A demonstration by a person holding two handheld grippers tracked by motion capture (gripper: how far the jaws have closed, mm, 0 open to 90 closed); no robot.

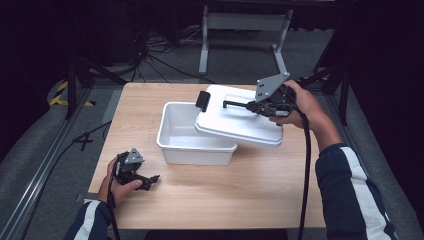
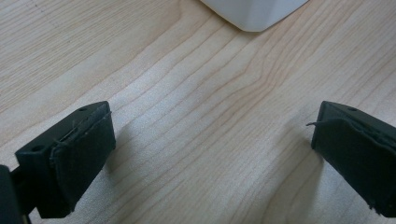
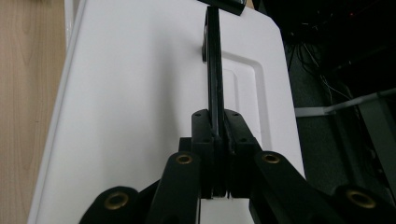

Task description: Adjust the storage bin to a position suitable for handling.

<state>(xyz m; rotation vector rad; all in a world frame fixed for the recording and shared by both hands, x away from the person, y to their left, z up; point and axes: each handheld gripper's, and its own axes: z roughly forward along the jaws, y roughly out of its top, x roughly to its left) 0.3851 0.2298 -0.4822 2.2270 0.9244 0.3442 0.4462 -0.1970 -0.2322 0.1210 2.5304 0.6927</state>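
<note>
A white plastic bin (image 1: 186,139) stands open in the middle of the wooden table. Its white lid (image 1: 240,120) hangs tilted over the bin's right side, with a black latch (image 1: 202,101) at its left end. My right gripper (image 1: 252,106) is shut on the lid's thin black handle (image 3: 214,79), which runs straight up between its pads (image 3: 202,140) in the right gripper view above the lid (image 3: 135,107). My left gripper (image 1: 152,181) rests near the table's front left corner, open, with bare wood between its pads (image 2: 79,158); a bin corner (image 2: 254,14) shows ahead of it.
The table (image 1: 260,190) has bare wood in front of the bin and to its left. Beyond the far edge, a grey metal stand (image 1: 245,30) and loose cables lie on the dark floor. A cable (image 1: 306,165) trails from my right gripper along the forearm.
</note>
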